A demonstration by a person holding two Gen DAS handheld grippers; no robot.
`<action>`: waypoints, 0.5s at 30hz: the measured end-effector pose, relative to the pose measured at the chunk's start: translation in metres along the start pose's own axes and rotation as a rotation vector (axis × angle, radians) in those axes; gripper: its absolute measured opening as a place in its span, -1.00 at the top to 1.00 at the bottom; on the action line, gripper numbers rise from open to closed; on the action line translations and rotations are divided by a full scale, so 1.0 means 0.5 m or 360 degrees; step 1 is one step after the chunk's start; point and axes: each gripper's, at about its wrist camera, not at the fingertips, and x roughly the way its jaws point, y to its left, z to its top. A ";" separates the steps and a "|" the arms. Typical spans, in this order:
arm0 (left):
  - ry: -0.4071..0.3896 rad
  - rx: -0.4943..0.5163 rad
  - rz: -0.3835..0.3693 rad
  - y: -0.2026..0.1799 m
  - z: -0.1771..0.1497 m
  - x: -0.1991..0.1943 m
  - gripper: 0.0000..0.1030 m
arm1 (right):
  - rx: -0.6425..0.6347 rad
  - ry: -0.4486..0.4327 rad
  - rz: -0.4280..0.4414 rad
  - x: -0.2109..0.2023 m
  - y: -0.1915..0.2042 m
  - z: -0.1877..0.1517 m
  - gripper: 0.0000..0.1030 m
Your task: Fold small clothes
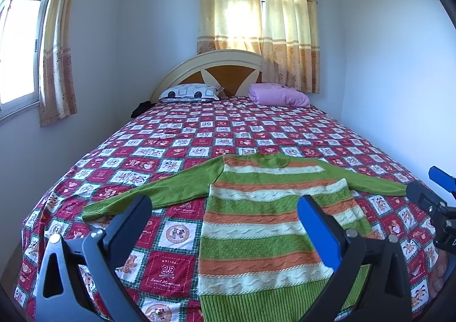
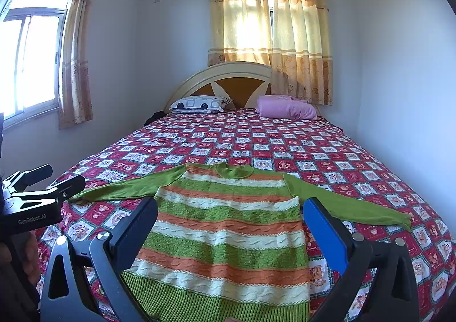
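A small knitted sweater (image 1: 256, 222) with green, orange and cream stripes and plain green sleeves lies flat on the bed, hem toward me, both sleeves spread out. It also shows in the right wrist view (image 2: 228, 230). My left gripper (image 1: 225, 202) is open and empty, held above the sweater's left side and the quilt. My right gripper (image 2: 230, 205) is open and empty, held above the sweater's body. The right gripper shows at the right edge of the left wrist view (image 1: 436, 193). The left gripper shows at the left edge of the right wrist view (image 2: 37, 190).
The bed is covered by a red and white patchwork quilt (image 1: 199, 133). A patterned pillow (image 1: 189, 92) and a pink folded blanket (image 1: 278, 95) lie by the headboard (image 1: 225, 65). Walls stand close on both sides. Curtained windows (image 1: 256, 22) are behind and left.
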 end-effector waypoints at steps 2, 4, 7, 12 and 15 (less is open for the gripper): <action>0.0002 -0.0003 0.0002 0.002 -0.002 0.001 -1.00 | 0.0000 0.0003 0.0005 0.001 0.001 -0.001 -0.98; 0.0000 -0.0003 0.0002 0.003 -0.004 0.000 -1.00 | 0.0001 0.0002 0.0004 0.001 0.001 -0.001 -0.98; 0.0001 -0.0004 0.0003 0.002 -0.002 0.002 -1.00 | 0.0000 0.0003 0.0004 0.001 0.003 -0.001 -0.98; 0.0007 -0.0006 0.0004 0.002 -0.006 0.003 -1.00 | 0.0001 0.0009 0.0006 0.003 0.007 -0.002 -0.98; 0.0006 -0.0008 0.0004 0.002 -0.006 0.003 -1.00 | -0.0001 0.0008 0.0008 0.002 0.006 -0.005 -0.98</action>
